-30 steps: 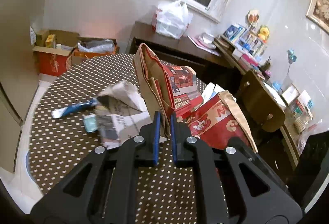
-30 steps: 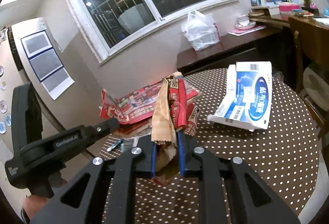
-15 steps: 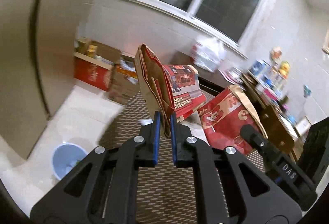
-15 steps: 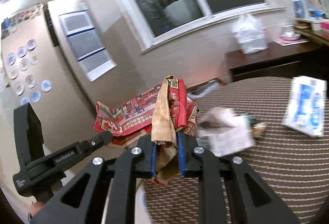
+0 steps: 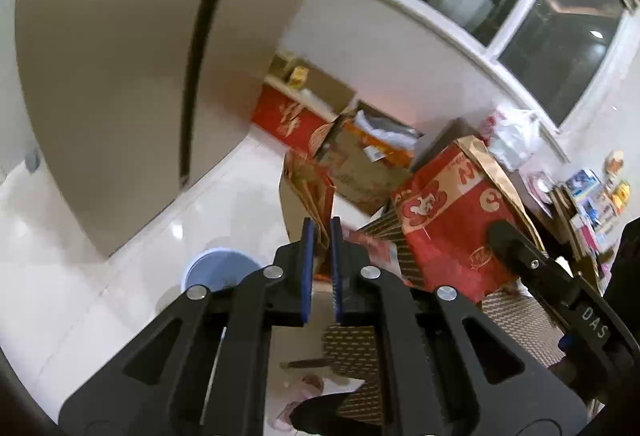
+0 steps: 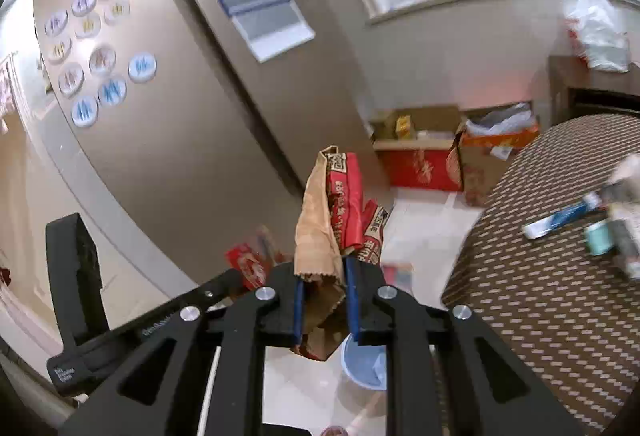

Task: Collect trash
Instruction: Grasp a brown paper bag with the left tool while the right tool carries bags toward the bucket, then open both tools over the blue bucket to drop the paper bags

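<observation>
Your left claw clenched on paper bag edge; right claw grasping crumpled bag; blue bin on floor below, near desk.

Two wrist fisheyes, both aimed down past the table edge

Each looks along its own fingers from close behind; both share the blue bin on the floor and the red cartons beyond it.

Only thing I can read is "DAS" on the right hand-held gripper; print on the paper bag is too blurry.
</observation>
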{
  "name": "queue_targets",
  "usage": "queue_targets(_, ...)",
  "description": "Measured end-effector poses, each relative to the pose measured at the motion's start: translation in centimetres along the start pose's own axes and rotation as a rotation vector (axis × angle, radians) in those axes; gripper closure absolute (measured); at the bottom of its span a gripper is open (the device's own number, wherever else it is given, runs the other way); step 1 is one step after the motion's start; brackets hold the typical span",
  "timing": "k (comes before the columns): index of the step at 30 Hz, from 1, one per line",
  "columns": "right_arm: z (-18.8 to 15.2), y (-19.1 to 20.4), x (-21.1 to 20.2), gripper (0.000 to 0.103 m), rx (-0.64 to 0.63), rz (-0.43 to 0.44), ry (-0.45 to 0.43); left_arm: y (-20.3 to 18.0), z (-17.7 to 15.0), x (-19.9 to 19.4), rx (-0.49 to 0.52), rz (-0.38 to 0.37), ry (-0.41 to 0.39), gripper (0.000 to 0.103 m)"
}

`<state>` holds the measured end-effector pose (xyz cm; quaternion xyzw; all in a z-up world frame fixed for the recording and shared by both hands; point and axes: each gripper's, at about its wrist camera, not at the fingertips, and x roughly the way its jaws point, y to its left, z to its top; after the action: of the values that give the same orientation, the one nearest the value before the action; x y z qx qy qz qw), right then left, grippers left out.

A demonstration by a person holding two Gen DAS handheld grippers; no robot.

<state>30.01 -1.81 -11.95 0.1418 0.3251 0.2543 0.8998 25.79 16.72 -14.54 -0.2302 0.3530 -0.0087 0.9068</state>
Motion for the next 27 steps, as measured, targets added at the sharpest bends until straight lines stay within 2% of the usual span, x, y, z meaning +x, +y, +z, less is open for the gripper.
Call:
queue_targets(8,-1.3,-0.3,9.1,0.086,-0.008,-0.045,0.134,4.1,-0.1,8.5,-0.05,0.042,0.115,0.098)
queue_targets(15,-2.8,-1.5,13.0,0.086,-0.023,-0.095,0.182,5.8,-0.4,14.6,-0.061,0.065,0.235,0.096)
queue_targets(17,-3.0,-1.7,13.6,0.086,-0.028,-0.106,0.188,6.5,-0.5,15.7,-0.089,0.067,0.273,0.091)
queue_targets(18,-3.2,-1.8,13.9,0.086,-0.029,-0.11,0.191,6.8,-0.6,15.9,-0.098,0.072,0.277,0.081)
queue_targets(19,-3.4,-1.9,14.1,0.086,-0.029,-0.112,0.194,7.0,-0.7,15.9,-0.102,0.089,0.274,0.054)
queue_targets(20,-3.5,-1.9,14.2,0.086,-0.028,-0.114,0.196,7.0,-0.7,15.9,-0.103,0.102,0.264,0.037)
queue_targets(21,-3.6,-2.0,14.4,0.086,-0.027,-0.115,0.2,7.0,-0.9,15.6,-0.099,0.11,0.243,0.03)
queue_targets(27,-3.7,-2.0,15.0,0.086,-0.032,-0.117,0.203,6.4,-1.2,15.0,-0.055,0.123,0.248,0.029)
